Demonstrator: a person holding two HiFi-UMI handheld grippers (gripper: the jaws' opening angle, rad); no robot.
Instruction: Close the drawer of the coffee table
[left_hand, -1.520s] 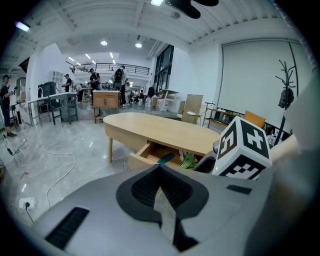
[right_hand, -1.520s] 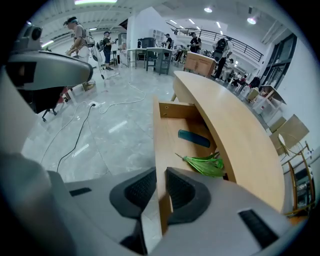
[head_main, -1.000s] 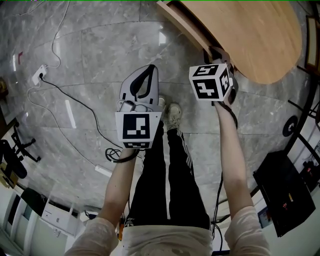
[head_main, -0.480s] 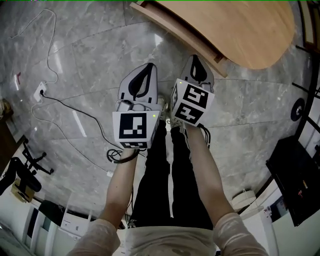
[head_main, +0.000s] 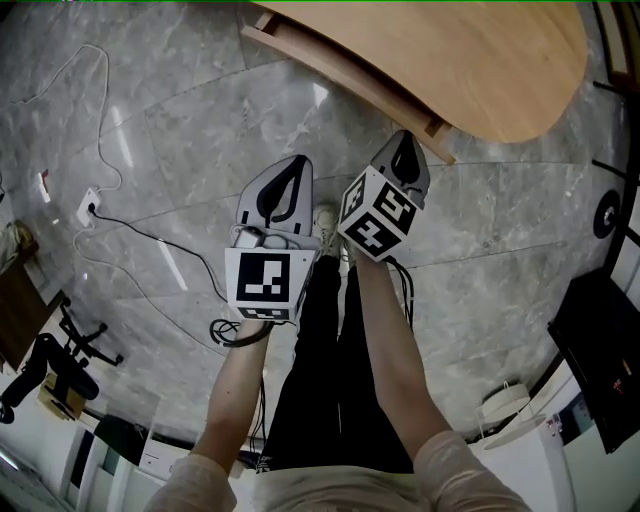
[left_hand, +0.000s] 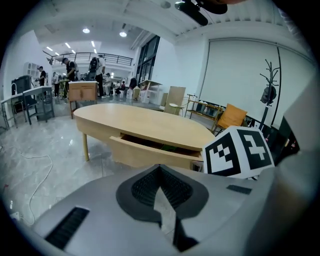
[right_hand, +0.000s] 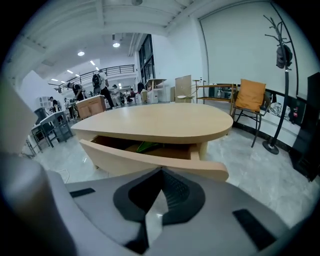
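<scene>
Standing on a grey marble floor (head_main: 170, 130), a person holds two grippers out in front, side by side above their shoes. The left gripper (head_main: 297, 163) has its jaws pressed together with nothing between them. The right gripper (head_main: 404, 140) is the same, its jaws met at the tips and empty. Both point forward and down toward the coffee table (head_main: 470, 60), an oval one of light wood on the far side. Its drawer (head_main: 340, 78) stands pulled out toward the person, the long curved front well clear of the tabletop's edge, and something green (right_hand: 146, 146) lies inside. The right gripper's tip is close to the right end of the drawer front; I can't tell whether it touches. The left gripper is nearer the person and apart from the drawer. A white socket block (head_main: 88, 207) lies on the floor at the far left.
</scene>
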